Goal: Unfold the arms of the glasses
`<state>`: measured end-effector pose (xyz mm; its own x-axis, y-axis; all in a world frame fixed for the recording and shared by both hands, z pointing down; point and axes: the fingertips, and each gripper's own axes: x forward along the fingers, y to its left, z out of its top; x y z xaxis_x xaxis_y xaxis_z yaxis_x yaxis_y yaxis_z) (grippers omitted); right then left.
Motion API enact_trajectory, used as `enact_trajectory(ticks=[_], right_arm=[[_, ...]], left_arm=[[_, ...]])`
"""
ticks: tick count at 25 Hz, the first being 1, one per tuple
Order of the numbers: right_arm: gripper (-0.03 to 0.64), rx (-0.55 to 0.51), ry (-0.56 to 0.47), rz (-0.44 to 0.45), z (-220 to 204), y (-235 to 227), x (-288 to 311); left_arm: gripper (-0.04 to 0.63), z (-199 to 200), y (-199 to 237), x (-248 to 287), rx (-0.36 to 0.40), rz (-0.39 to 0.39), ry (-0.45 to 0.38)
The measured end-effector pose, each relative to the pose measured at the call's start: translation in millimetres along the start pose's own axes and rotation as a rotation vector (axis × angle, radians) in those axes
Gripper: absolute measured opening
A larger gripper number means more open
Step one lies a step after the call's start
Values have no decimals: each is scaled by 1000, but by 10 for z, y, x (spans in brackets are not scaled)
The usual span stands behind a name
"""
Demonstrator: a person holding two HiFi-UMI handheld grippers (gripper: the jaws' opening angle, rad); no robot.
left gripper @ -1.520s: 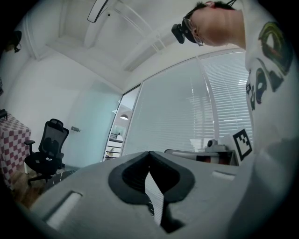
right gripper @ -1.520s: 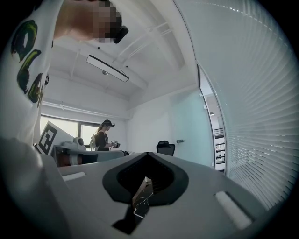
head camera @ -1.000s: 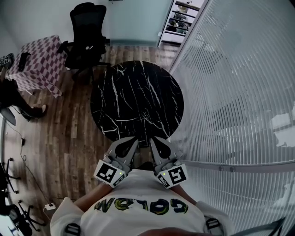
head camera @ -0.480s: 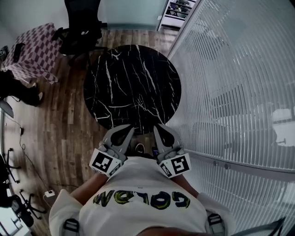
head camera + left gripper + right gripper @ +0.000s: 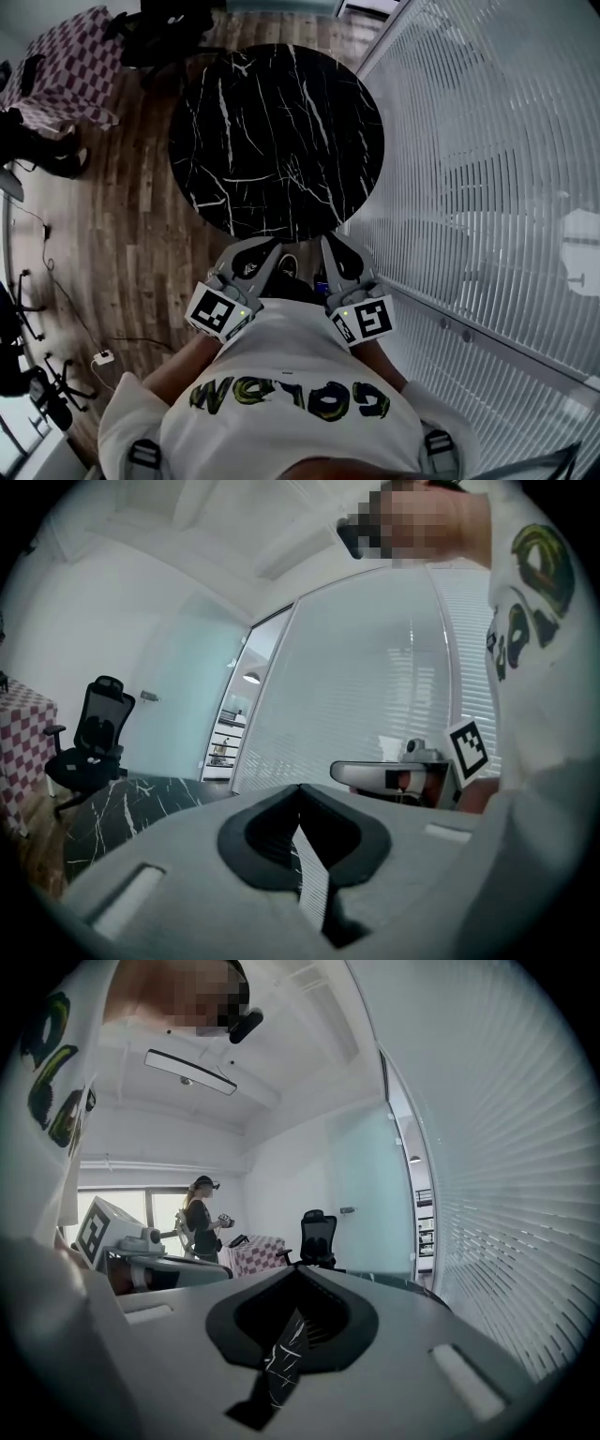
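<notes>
Head view, looking steeply down: round black bench with white marble veins (image 5: 272,131) standing on a brown wooden floor (image 5: 131,244), just beside a white slatted glass wall (image 5: 487,169). Far off at the top left, a table under a pink and white checked cloth (image 5: 66,66).

Left hand-held gripper (image 5: 265,246) and right hand-held gripper (image 5: 330,242) held side by side, a little apart, close in front of a white shirt with green and yellow letters (image 5: 291,412). Both pointing toward the near edge of the bench. In the left gripper view, jaws pressed together with nothing pinched. Same in the right gripper view: tips touching, nothing between them.

Also in the left gripper view, a black office chair (image 5: 94,733) behind the bench. In the right gripper view, a person in dark clothes (image 5: 202,1218) standing far back by a window.

Cannot tell where the glasses are: not seen in any view.
</notes>
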<state>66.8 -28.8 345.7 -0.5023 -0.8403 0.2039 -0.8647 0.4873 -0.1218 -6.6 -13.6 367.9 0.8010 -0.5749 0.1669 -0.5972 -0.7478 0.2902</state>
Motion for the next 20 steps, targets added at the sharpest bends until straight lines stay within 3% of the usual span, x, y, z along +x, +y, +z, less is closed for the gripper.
enact_trajectory(ticks=[4,10,20], right_arm=[[2,-28,26,-8,-17,-105,124],[2,-71,90,42,-161,-239,332],[3,-129,249,80,-615,-661,736]], left_arm=[[2,-56,102,67,16,2,44],[3,-97,246,259,47,11,15],[21,-570,482,658,52,-1,119]])
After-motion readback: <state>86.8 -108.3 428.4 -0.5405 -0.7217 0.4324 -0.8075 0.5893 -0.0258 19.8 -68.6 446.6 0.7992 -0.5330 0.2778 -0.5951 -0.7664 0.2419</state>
